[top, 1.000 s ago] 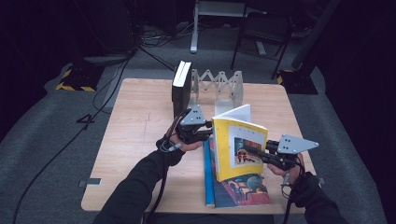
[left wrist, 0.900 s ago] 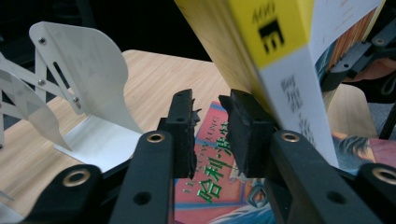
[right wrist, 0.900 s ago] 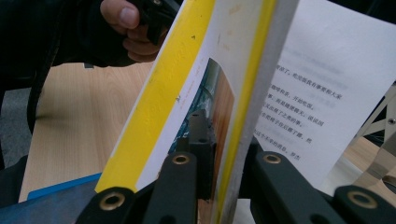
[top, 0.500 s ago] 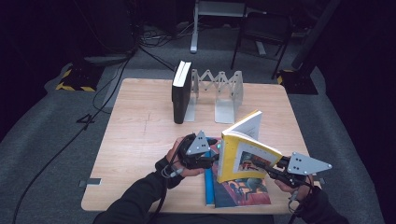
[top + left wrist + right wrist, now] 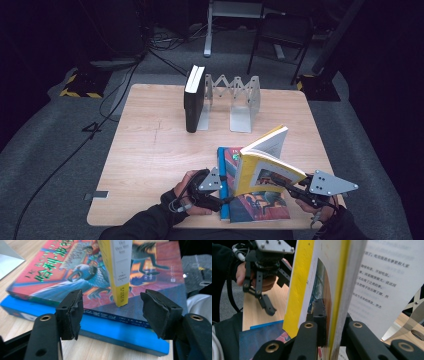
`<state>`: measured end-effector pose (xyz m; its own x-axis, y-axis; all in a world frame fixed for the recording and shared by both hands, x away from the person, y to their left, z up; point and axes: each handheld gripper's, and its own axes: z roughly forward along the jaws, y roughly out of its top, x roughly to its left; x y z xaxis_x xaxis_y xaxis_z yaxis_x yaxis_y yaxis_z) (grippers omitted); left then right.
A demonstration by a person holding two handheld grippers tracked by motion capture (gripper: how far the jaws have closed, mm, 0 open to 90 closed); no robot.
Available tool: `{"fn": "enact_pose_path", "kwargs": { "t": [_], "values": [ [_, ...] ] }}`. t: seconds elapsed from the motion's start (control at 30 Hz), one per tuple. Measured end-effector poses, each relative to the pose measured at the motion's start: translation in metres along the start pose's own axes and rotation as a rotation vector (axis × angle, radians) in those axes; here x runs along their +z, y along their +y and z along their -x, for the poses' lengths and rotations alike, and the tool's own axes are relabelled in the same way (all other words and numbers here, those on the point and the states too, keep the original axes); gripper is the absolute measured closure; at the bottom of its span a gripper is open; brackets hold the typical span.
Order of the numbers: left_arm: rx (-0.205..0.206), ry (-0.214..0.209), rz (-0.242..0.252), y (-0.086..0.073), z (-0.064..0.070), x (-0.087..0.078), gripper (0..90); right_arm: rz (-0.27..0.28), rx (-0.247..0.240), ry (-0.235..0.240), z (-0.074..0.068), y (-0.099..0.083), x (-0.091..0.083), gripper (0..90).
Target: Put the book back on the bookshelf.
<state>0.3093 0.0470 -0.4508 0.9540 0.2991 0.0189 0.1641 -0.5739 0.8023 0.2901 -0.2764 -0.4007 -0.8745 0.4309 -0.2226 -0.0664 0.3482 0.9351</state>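
Observation:
A yellow paperback (image 5: 262,159) stands tilted on its lower spine corner atop a colourful book (image 5: 260,205), which lies flat on a blue book (image 5: 223,200) near the table's front edge. My right gripper (image 5: 287,184) is shut on the yellow paperback's cover (image 5: 297,282), one jaw on each side of it (image 5: 332,322). My left gripper (image 5: 225,197) is open; in the left gripper view its jaws (image 5: 112,312) stand apart on either side of the paperback's spine (image 5: 120,272), touching neither it nor the colourful book (image 5: 62,272).
A black book (image 5: 194,97) stands upright in a metal zig-zag rack (image 5: 240,100) at the back of the wooden table (image 5: 150,150). In the right gripper view the left gripper (image 5: 265,302) and its hand show beyond the paperback.
Both grippers and the yellow paperback have moved toward the table's front edge. The paperback has come down and tilted over, its corner now resting on the flat stack.

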Motion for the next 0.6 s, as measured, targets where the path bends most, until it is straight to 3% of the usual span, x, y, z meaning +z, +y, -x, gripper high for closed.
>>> {"fn": "enact_pose_path", "kwargs": {
  "t": [0.07,0.1,0.23,0.33,0.4,0.47,0.53,0.6],
  "values": [
    [-0.015,-0.023,0.028,0.001,0.000,0.003,32.9,-0.009,-0.005,-0.005,-0.001,-0.001,0.000,82.1],
    [-0.029,-0.052,0.065,0.003,-0.001,0.010,32.9,-0.014,-0.003,-0.008,-0.001,-0.002,0.000,81.9],
    [-0.037,-0.058,0.090,0.006,-0.003,0.021,32.9,-0.017,0.002,-0.008,-0.001,-0.005,-0.001,81.3],
    [-0.032,-0.033,0.110,0.011,-0.004,0.029,37.1,-0.011,-0.009,-0.026,-0.004,-0.008,-0.003,79.7],
    [-0.024,0.020,0.115,0.014,-0.003,0.034,44.5,-0.015,-0.017,-0.052,-0.005,-0.010,-0.005,77.7],
    [-0.020,0.013,0.141,0.017,-0.002,0.036,48.3,-0.013,-0.008,-0.052,-0.005,-0.013,-0.008,75.4],
    [-0.004,0.019,0.151,0.019,-0.001,0.037,54.5,-0.019,-0.003,-0.088,-0.004,-0.017,-0.011,70.4],
    [0.031,0.039,0.141,0.022,0.003,0.037,62.9,-0.011,0.006,-0.147,0.000,-0.021,-0.014,59.5]
  ]
}}
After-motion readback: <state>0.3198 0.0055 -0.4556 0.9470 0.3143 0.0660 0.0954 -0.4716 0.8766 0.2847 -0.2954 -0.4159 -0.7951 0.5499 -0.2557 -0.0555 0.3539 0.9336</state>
